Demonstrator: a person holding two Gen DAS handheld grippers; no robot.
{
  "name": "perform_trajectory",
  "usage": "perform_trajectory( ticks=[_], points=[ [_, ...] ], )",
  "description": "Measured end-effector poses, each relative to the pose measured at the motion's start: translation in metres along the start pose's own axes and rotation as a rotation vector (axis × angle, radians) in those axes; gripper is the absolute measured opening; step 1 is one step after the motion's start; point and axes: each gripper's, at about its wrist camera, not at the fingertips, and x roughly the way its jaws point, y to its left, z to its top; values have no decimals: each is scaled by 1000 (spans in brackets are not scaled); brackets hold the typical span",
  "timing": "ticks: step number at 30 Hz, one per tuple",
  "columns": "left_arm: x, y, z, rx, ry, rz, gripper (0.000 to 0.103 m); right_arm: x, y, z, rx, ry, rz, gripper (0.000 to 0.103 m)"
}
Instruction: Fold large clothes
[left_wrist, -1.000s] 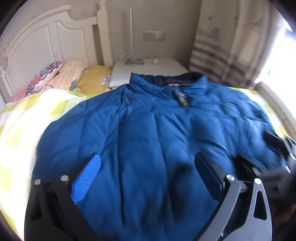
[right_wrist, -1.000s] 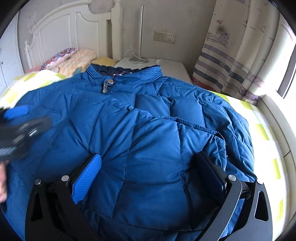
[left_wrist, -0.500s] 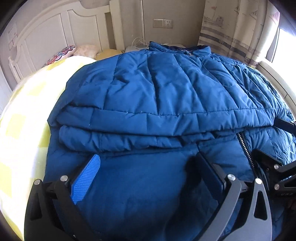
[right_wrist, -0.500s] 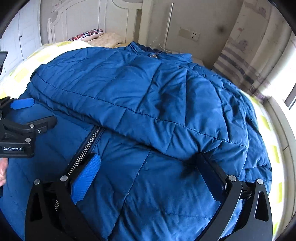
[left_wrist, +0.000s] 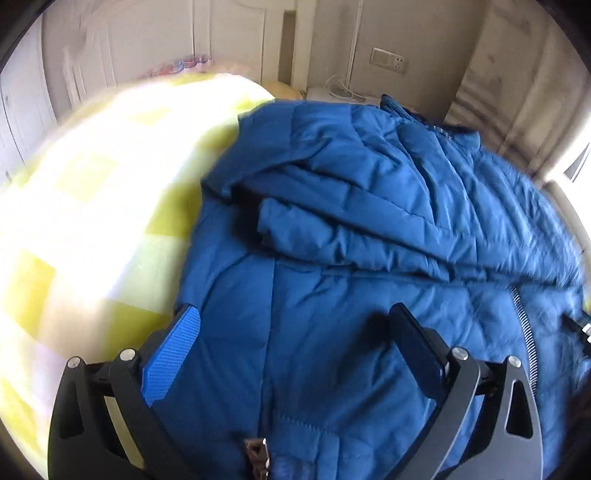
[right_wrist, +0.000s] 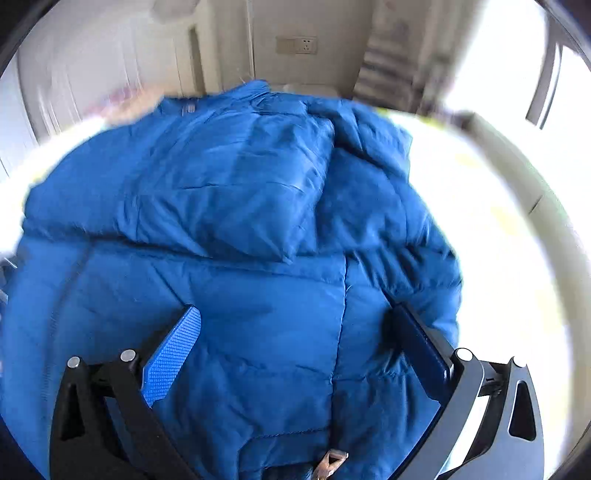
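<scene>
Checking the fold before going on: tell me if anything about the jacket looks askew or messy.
The jacket is folded unevenly: its folded-over part lies bunched and wrinkled, slanting across the body rather than flat. The zipper edge shows at the right. No damage visible; both views are blurred.

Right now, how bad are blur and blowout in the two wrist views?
Left wrist: the yellow check bedspread is overexposed and smeared, while the blue jacket is fairly sharp. Right wrist: heavier motion blur, with the jacket's edges streaked and the window side blown to white. Both show fisheye bending.
</scene>
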Motion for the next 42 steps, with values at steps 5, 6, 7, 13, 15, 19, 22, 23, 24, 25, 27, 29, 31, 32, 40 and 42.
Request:
perform_trajectory(
  ticks=[5,6,7,13,15,19,22,23,24,25,27,29,31,32,40,42],
  points=[
    [-33,-28,-14,99,-122,61,100,-33,27,-9,-39,-56,-60,98],
    [-44,-36,-19,124,-153,14,101,-43,39,-13,-78,-86,-14,98],
    [-52,-48,-27,167,-163,-41,101,-49,54,-19,-133,-102,17,98],
    [-25,-92,-51,326,-27,-44,101,-25,102,-48,-298,-3,26,98],
    [-25,-84,-49,286,-12,-71,101,-26,95,-49,-275,9,41,98],
    [-46,-53,-53,196,-82,-12,101,-49,76,-51,-208,-59,-22,98],
    [-54,-26,-62,127,-78,20,101,-58,37,-60,-125,-52,-104,98],
    [-55,-20,-65,107,-62,14,101,-54,21,-65,-93,-23,-111,98],
    [-53,-14,-66,83,-43,3,101,-51,9,-66,-65,-11,-86,98],
    [-54,-9,-67,61,-35,-1,101,-49,-4,-66,-28,-16,-33,98],
    [-66,-3,-69,52,-75,31,100,-57,-5,-72,-14,-40,-40,98],
    [-82,-20,-70,94,-116,-10,100,-73,5,-76,-55,-87,-76,98],
    [-102,-47,-82,200,-134,-120,101,-95,31,-85,-147,-131,21,98],
    [-108,-58,-91,259,-133,-135,101,-102,48,-92,-208,-131,63,98],
    [-82,-86,-135,398,-51,-114,101,-78,103,-125,-358,-39,150,98],
    [-85,-79,-135,386,-54,-104,101,-85,100,-128,-364,-41,136,98]
  ],
)
